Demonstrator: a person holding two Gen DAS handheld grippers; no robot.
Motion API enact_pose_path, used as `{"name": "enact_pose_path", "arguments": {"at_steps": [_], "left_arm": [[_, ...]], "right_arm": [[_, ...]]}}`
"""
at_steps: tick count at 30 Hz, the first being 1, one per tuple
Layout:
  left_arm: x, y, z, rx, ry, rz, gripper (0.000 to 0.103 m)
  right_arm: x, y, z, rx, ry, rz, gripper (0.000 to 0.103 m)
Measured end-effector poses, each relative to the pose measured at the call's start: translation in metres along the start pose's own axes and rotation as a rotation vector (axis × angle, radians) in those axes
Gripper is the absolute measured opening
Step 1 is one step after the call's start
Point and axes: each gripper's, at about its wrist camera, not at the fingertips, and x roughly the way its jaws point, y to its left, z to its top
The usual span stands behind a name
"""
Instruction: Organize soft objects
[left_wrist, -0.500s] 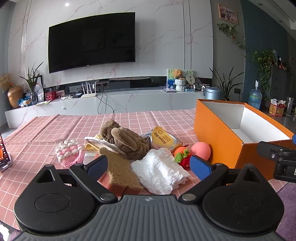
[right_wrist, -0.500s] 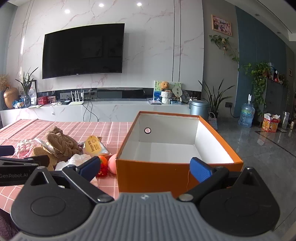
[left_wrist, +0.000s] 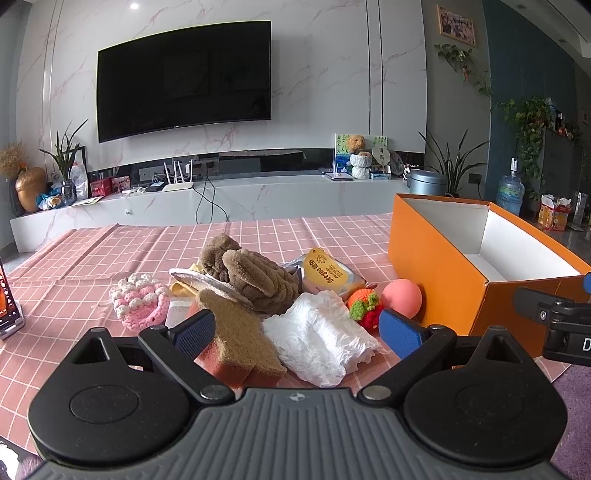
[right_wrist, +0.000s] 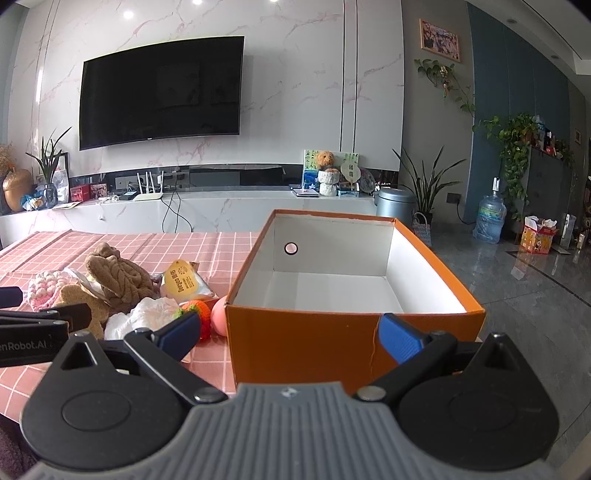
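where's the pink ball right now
In the left wrist view the pink ball sits on the checked tablecloth right of centre, against the near left corner of the orange box, with the crocheted strawberry just to its left.

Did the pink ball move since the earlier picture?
No. In the left wrist view the pink ball lies against the orange box and beside the crochet strawberry, as it did before.
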Motion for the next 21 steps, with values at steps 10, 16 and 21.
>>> {"name": "enact_pose_path", "arguments": {"at_steps": [10, 16, 21], "left_arm": [[0.0009, 0.0002, -0.0010, -0.002, 0.005, 0.000, 0.103], [0.0017, 0.0006, -0.0028, -0.003, 0.011, -0.002, 0.103], [0.0022, 0.0005, -0.0010, -0.006, 0.016, -0.009, 0.103]], "right_arm": [[0.0037, 0.0009, -0.0015, 0.000, 0.015, -0.005, 0.101], [0.0050, 0.0007, -0.0020, 0.005, 0.025, -0.009, 0.101], [0.0071, -0.0002, -0.0025, 0.010, 0.036, -0.010, 0.101]]}}
